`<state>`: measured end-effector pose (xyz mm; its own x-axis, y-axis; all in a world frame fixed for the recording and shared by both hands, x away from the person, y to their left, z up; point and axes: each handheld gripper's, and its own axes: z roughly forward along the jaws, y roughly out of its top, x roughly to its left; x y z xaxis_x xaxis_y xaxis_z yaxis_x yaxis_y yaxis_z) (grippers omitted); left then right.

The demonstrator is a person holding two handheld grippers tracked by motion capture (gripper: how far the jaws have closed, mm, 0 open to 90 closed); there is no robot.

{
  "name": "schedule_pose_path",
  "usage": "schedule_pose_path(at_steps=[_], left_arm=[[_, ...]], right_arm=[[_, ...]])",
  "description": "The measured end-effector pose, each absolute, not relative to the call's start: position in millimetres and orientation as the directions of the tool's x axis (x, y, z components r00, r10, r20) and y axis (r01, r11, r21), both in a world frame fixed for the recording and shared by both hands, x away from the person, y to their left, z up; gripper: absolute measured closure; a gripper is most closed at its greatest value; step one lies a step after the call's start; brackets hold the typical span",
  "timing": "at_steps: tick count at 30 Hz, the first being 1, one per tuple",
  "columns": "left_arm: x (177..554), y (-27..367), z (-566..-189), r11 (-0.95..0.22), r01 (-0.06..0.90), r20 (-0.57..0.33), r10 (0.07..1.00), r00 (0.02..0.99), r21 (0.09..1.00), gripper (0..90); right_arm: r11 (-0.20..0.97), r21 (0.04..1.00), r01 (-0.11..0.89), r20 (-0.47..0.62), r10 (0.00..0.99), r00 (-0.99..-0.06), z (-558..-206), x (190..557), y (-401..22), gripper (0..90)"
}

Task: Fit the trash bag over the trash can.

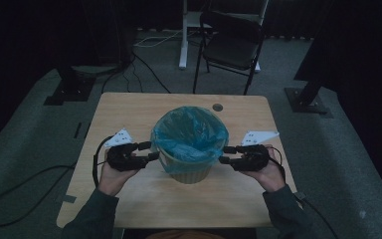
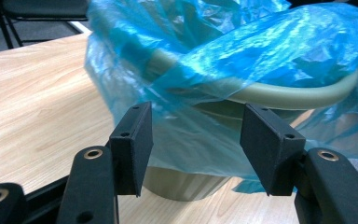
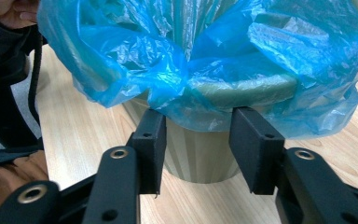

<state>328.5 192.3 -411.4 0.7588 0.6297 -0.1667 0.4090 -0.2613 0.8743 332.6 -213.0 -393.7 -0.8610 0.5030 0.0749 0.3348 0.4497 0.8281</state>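
A beige bin point(image 1: 189, 169) lined with a blue bag point(image 1: 191, 132) is seen mid-bench point(image 1: 129, 107). Left claw point(image 1: 149, 151) and right claw point(image 1: 227, 154) are held wide at the bag's overhang, gripping nothing. No writing can be read.

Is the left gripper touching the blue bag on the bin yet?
Cannot tell. In the left gripper view the left gripper stands open, the blue bag hanging just beyond its pads; no clear contact or gap shows.
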Motion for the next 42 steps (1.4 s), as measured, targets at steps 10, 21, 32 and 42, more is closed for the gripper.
schedule_pose_path(at_steps=[10, 21, 32, 42], left_arm=[[341.0, 184.8, -421.4, -0.248, 0.448, -0.184, 0.667, 0.722, 0.859, 50.3], [342.6, 183.2, -430.7, -0.274, 0.469, -0.202, 0.643, 0.739, 0.840, 90.0], [342.9, 189.4, -443.1, -0.281, 0.507, -0.218, 0.662, 0.717, 0.815, 90.0], [352.3, 196.3, -454.1, -0.269, 0.547, -0.232, 0.696, 0.680, 0.793, 90.0]], right_arm=[[0.449, 0.823, 0.349, 0.083, 0.513, -0.854, -394.9, 335.7, -211.4, 63.7], [0.459, 0.815, 0.352, 0.097, 0.492, -0.865, -398.7, 335.0, -211.8, 90.0], [0.494, 0.781, 0.382, 0.119, 0.482, -0.868, -413.6, 334.5, -214.4, 90.0], [0.483, 0.784, 0.390, 0.134, 0.483, -0.865, -414.8, 334.4, -215.4, 89.1]])
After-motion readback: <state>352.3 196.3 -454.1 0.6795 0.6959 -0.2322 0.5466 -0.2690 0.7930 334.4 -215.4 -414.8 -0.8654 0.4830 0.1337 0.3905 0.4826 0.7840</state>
